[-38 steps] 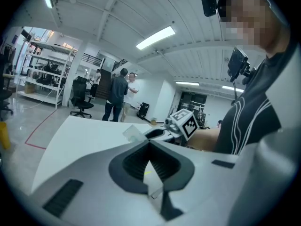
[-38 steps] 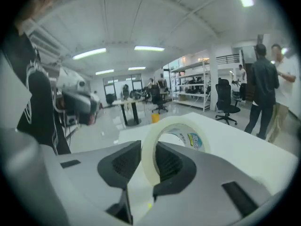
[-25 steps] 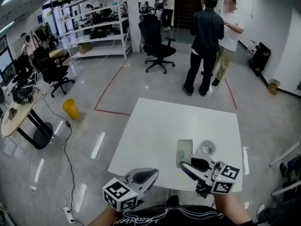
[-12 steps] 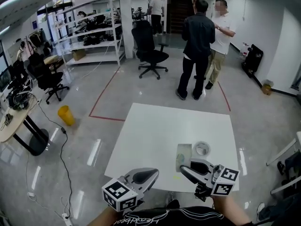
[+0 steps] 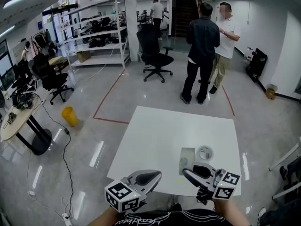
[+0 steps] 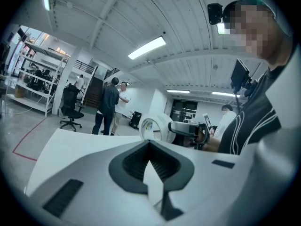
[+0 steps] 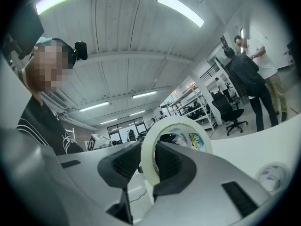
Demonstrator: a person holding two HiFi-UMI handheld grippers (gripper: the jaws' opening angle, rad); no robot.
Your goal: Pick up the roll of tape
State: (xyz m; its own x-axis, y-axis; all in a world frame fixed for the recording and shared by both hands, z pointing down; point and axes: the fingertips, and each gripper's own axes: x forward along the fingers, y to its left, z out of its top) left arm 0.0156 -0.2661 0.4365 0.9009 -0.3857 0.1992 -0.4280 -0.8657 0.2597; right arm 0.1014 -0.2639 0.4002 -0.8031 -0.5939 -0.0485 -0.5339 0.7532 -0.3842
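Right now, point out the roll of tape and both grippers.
roll of tape (image 7: 175,123): right gripper view, top of its white band.
right gripper (image 7: 149,149): right gripper view, midway between its fingertips.
left gripper (image 6: 148,142): left gripper view, where its fingertips meet.

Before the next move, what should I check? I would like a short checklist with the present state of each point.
1. Right gripper clamped on the wall of the roll of tape: ok.
2. Roll standing upright in the jaws: ok.
3. Roll lifted clear of the white table: cannot tell.
4. Left gripper empty and apart from the roll: ok.
5. Small round object not touching the roll: ok.
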